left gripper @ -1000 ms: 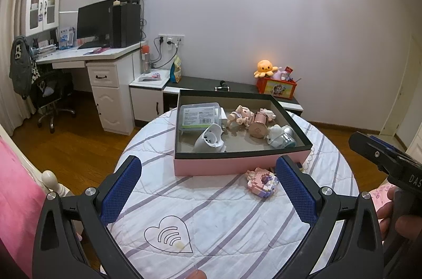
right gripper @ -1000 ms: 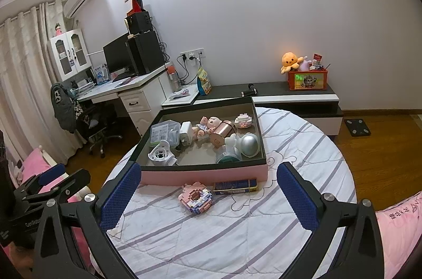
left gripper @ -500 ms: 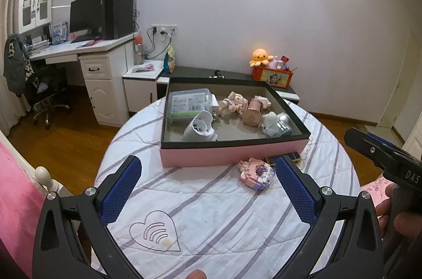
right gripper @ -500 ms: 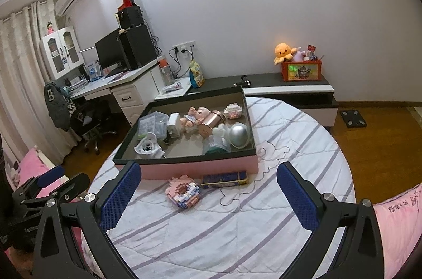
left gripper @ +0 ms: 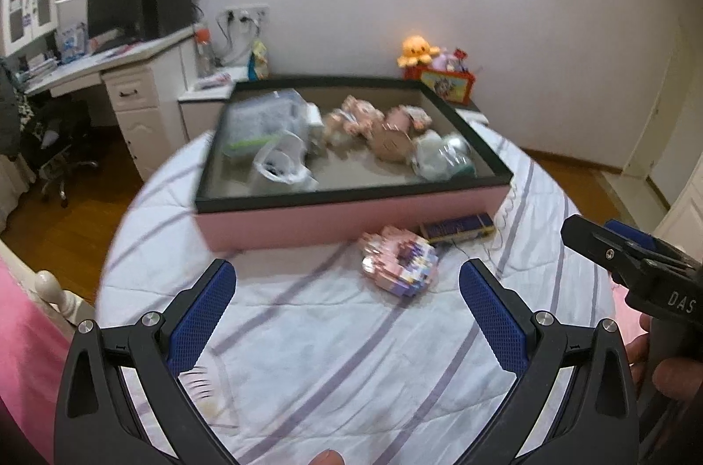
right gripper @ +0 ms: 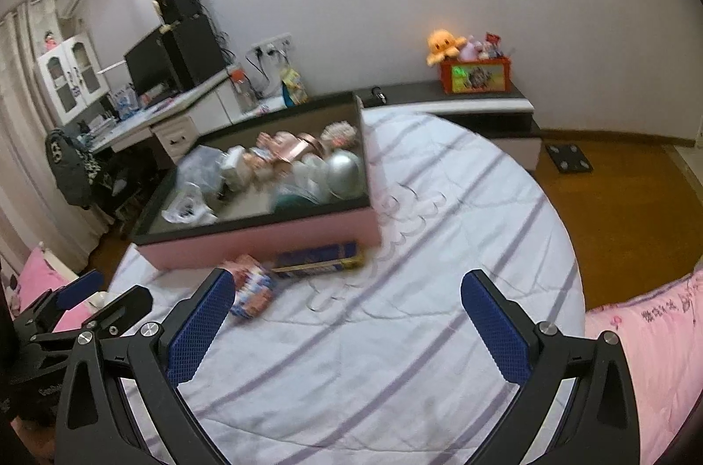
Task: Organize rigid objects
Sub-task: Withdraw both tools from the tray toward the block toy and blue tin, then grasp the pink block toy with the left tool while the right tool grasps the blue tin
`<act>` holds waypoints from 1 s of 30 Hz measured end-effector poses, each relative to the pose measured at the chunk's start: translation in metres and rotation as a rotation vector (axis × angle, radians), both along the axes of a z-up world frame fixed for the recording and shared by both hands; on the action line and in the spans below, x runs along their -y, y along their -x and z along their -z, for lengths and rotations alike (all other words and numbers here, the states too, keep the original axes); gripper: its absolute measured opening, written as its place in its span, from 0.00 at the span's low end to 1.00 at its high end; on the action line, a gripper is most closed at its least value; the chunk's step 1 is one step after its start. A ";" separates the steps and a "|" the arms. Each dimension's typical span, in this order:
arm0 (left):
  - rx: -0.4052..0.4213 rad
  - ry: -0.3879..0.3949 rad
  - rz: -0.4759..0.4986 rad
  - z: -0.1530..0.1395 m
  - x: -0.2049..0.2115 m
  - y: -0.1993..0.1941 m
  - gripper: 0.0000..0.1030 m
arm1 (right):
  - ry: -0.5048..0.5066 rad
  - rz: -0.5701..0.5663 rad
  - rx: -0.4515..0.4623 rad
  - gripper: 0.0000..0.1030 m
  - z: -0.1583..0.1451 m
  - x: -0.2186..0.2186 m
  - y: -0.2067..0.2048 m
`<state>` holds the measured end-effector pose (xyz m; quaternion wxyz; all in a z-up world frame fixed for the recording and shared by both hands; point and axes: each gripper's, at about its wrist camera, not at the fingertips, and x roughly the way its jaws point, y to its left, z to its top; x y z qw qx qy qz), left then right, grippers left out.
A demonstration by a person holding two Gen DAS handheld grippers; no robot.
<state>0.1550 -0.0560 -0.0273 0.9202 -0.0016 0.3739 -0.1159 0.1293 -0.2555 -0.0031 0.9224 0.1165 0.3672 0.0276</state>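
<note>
While both views were smeared by motion blur, the round tabletop with its white quilted cover striped in purple showed plainly enough, carrying a shallow rectangular box with pink outer walls and a black rim toward its far edge. Inside the box lay a jumble of small rigid things: a clear plastic container, a pink doll figure, a copper-coloured cup on its side and a silver metal dome, their details too blurred to tell further. Just outside the box's near wall, on the cover, sat a small pink and purple building-block model, and beside it, close against the wall, a flat dark-blue rectangular tin with a gold edge. The left hand-held gripper hovered above the near part of the tabletop, its blue-padded jaws spread wide and holding nothing. The right hand-held gripper was likewise released and empty, with the block model just beyond its left pad. A hand gripped the right tool's handle at the near right edge.
</note>
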 end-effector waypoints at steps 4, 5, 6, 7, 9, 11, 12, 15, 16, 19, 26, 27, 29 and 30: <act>-0.051 -0.024 0.030 0.023 0.023 -0.018 1.00 | -0.002 0.016 -0.045 1.00 0.016 0.011 -0.006; -0.062 -0.029 0.033 0.028 0.028 -0.023 1.00 | -0.003 0.019 -0.055 1.00 0.020 0.013 -0.008; -0.077 -0.036 0.034 0.035 0.033 -0.030 1.00 | -0.004 0.023 -0.065 1.00 0.023 0.016 -0.010; -0.087 -0.039 0.034 0.039 0.035 -0.035 1.00 | -0.005 0.026 -0.073 1.00 0.026 0.017 -0.011; -0.115 -0.046 0.027 0.050 0.039 -0.047 1.00 | -0.008 0.027 -0.083 1.00 0.030 0.019 -0.014; -0.139 -0.052 0.020 0.057 0.040 -0.055 1.00 | -0.009 0.028 -0.091 1.00 0.033 0.021 -0.016; -0.151 -0.052 0.018 0.062 0.041 -0.059 0.99 | -0.010 0.028 -0.095 1.00 0.034 0.022 -0.018; -0.184 -0.031 0.027 0.070 0.042 -0.068 0.97 | -0.010 0.022 -0.105 1.00 0.038 0.021 -0.023; -0.179 -0.025 0.034 0.069 0.042 -0.069 0.94 | -0.010 0.019 -0.110 1.00 0.040 0.020 -0.025; -0.167 -0.008 0.074 0.067 0.041 -0.069 0.66 | -0.008 0.012 -0.120 1.00 0.044 0.017 -0.031; -0.158 0.038 0.086 0.061 0.013 -0.058 0.66 | 0.006 -0.022 -0.146 1.00 0.051 0.000 -0.048; -0.155 0.040 0.077 0.060 0.007 -0.055 0.66 | 0.009 -0.030 -0.148 1.00 0.052 -0.004 -0.052; -0.153 0.045 0.053 0.058 -0.006 -0.048 0.66 | 0.015 -0.051 -0.155 1.00 0.055 -0.016 -0.060; -0.154 0.047 0.043 0.058 -0.012 -0.046 0.66 | 0.018 -0.059 -0.159 1.00 0.057 -0.021 -0.064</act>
